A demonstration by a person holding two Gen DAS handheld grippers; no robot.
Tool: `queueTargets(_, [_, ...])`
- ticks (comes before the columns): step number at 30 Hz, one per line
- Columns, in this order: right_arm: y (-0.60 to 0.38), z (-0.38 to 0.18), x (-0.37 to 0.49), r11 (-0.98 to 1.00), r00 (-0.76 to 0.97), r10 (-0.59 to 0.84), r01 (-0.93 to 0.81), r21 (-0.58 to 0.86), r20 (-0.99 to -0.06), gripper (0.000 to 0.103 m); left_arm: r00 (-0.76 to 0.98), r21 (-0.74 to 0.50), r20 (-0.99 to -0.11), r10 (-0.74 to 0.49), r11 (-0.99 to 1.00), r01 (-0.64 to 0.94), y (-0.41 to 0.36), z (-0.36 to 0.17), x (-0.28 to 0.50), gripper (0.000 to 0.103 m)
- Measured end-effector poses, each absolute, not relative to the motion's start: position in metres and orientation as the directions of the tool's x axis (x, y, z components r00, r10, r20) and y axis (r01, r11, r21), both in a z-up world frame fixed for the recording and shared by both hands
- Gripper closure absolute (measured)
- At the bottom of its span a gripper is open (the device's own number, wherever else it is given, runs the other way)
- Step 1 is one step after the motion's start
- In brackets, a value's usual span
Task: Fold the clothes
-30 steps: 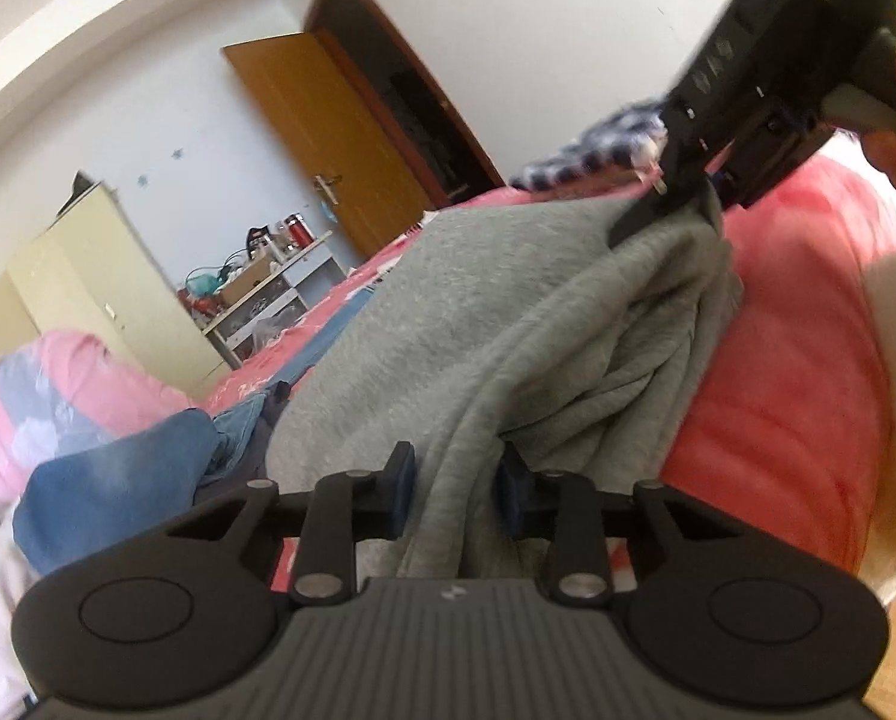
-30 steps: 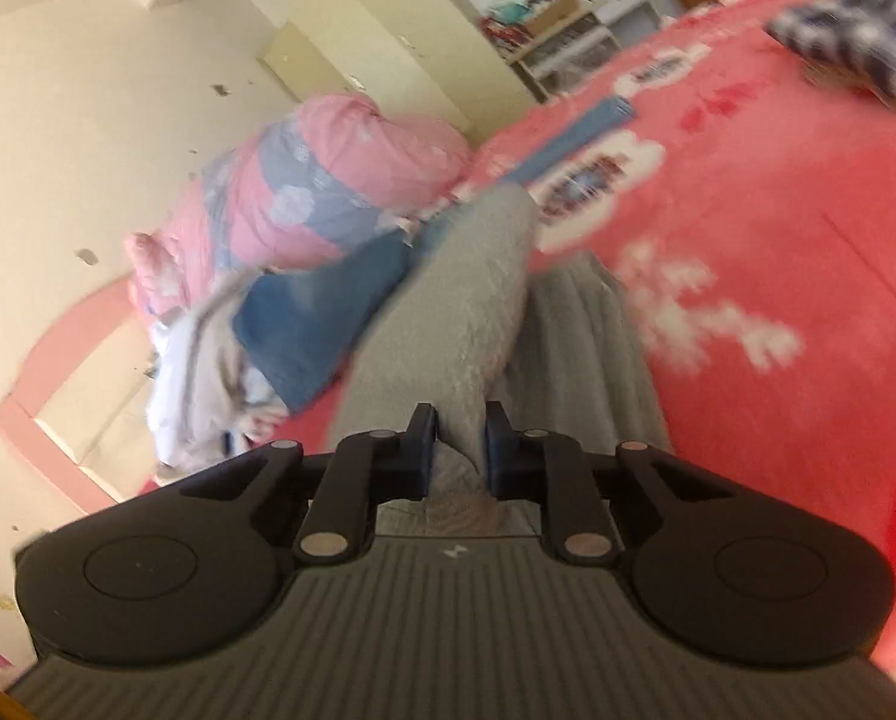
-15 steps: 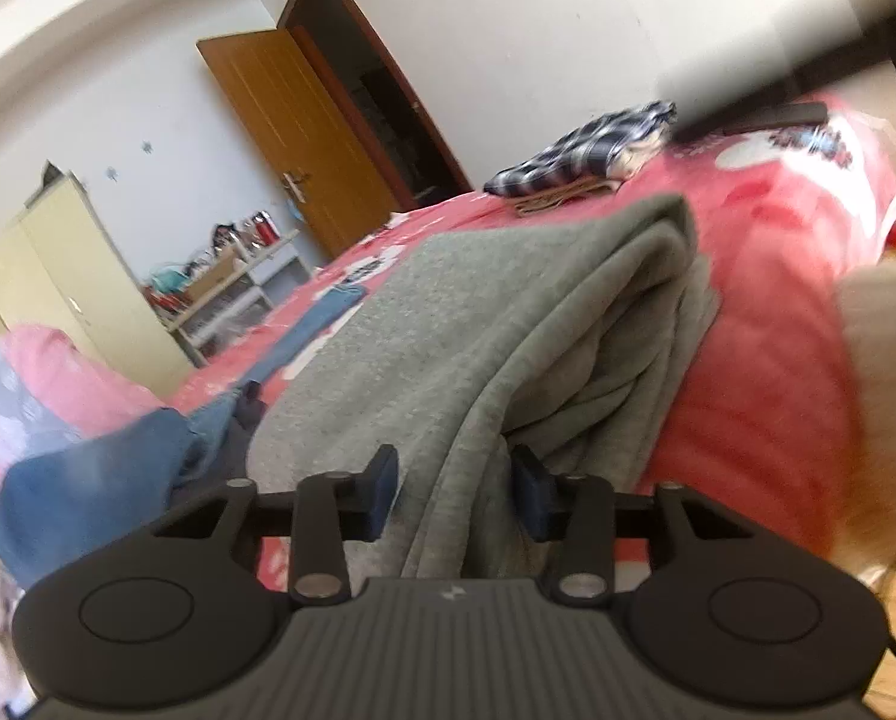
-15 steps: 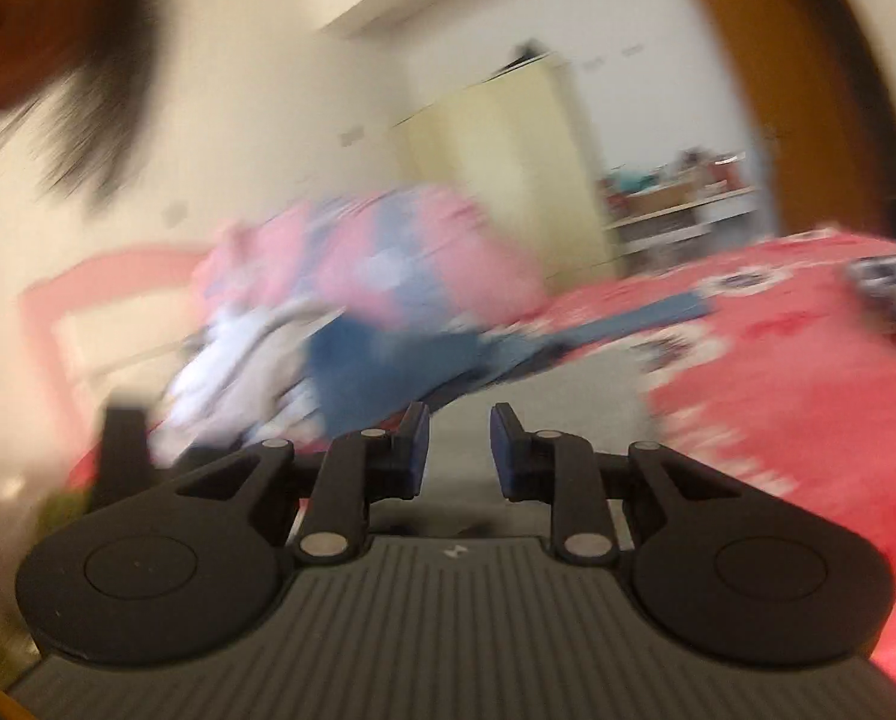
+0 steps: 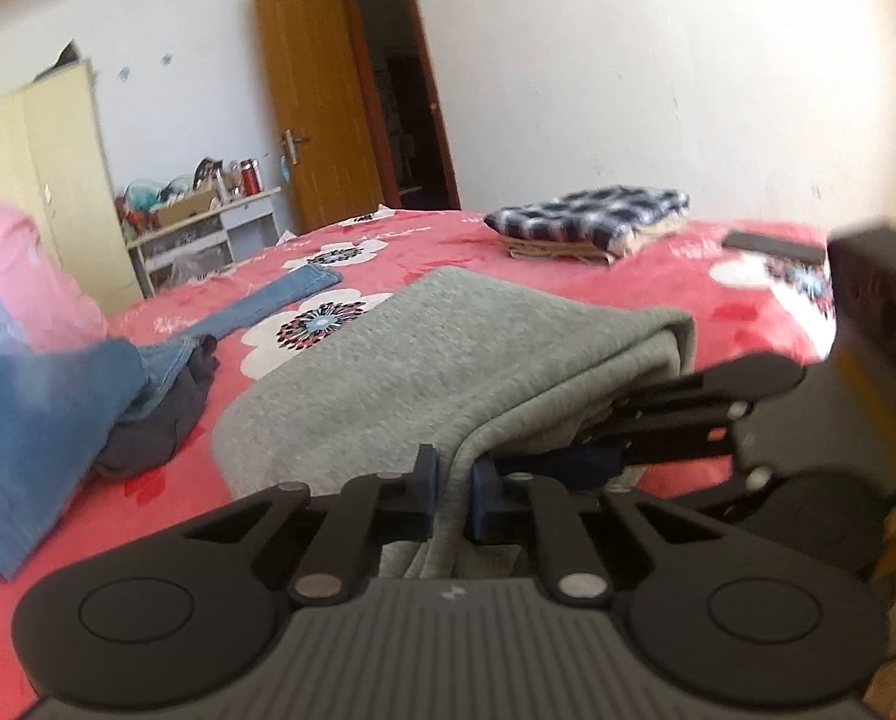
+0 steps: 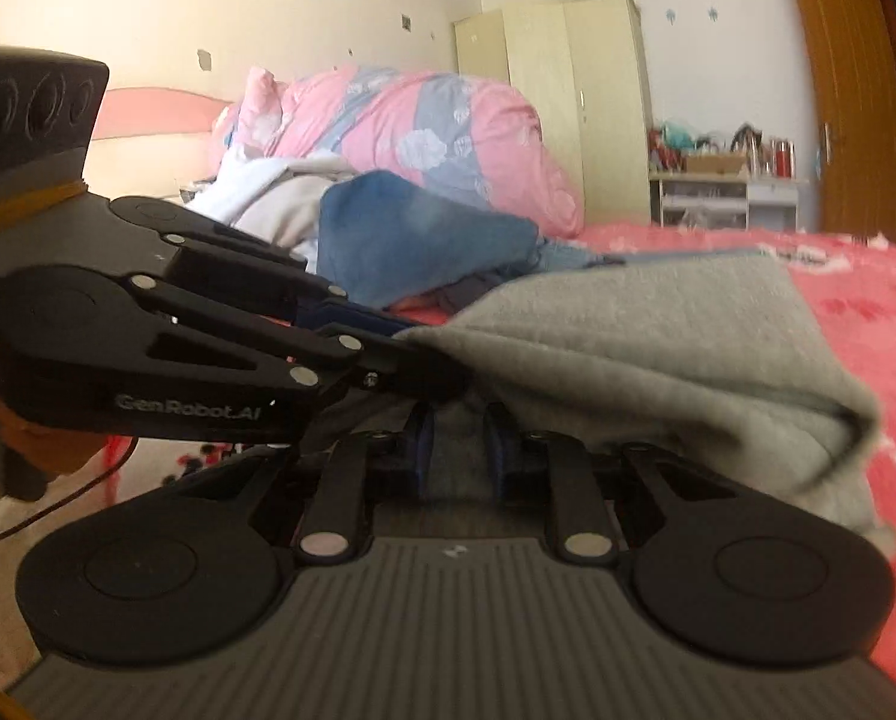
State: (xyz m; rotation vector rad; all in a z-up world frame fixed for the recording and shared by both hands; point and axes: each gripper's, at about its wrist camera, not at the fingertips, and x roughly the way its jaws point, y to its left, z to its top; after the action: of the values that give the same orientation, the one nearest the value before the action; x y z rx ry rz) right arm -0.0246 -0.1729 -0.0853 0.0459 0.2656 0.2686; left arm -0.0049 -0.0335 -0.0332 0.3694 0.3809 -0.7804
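A grey sweatshirt [image 5: 423, 348] lies folded on the red floral bedcover [image 5: 742, 306], its near edge lifted. My left gripper [image 5: 454, 492] is shut on that near edge, with grey cloth pinched between its blue pads. Beside it on the right, my right gripper [image 5: 598, 456] reaches into the same fold from the side. In the right wrist view the grey sweatshirt [image 6: 658, 336] fills the gap of the right gripper [image 6: 460, 450], which is shut on it. There the left gripper [image 6: 429, 375] bites the cloth edge just above and left.
A folded checked garment [image 5: 592, 216] sits on a beige one at the bed's far side, with a dark flat object [image 5: 772, 246] nearby. Blue jeans [image 5: 39, 420] and dark clothes are piled on the left. Pink bedding [image 6: 423, 132], a wardrobe [image 6: 568, 102] and a door [image 5: 309, 114] stand behind.
The right gripper let go of the sweatshirt's far edge, swung round and came in beside the left one. The far edge dropped flat. Both grippers closed on the near edge.
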Motion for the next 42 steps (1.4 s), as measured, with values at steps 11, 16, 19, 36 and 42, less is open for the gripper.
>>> queueTargets(11, [-0.165, -0.109, -0.010, 0.986, 0.951, 0.157, -0.135, 0.099, -0.266, 0.084, 0.628, 0.204, -0.486, -0.608, 0.620, 0.758, -0.028, -0.059, -0.018, 0.089])
queueTargets(16, [-0.186, -0.088, -0.077, 0.988, 0.948, 0.143, -0.119, 0.102, -0.286, 0.067, 0.626, 0.191, -0.462, -0.629, 0.618, 0.762, -0.029, -0.070, -0.021, 0.079])
queueTargets(19, [-0.200, -0.061, -0.113, 0.988, 0.968, 0.120, -0.094, 0.125, -0.221, 0.067, 0.631, 0.206, -0.446, -0.635, 0.613, 0.763, -0.033, -0.076, -0.026, 0.069])
queueTargets(36, [-0.250, -0.096, -0.038, 0.963, 0.972, 0.048, 0.015, 0.267, -0.229, 0.065, 0.676, 0.001, -0.428, -0.600, 0.747, 0.664, -0.023, -0.055, -0.041, 0.046])
queueTargets(42, [-0.281, -0.089, -0.066, 0.886, 0.993, 0.074, -0.021, 0.463, -0.095, 0.018, 0.693, -0.152, -0.445, -0.567, 0.811, 0.566, 0.011, -0.031, -0.041, 0.025])
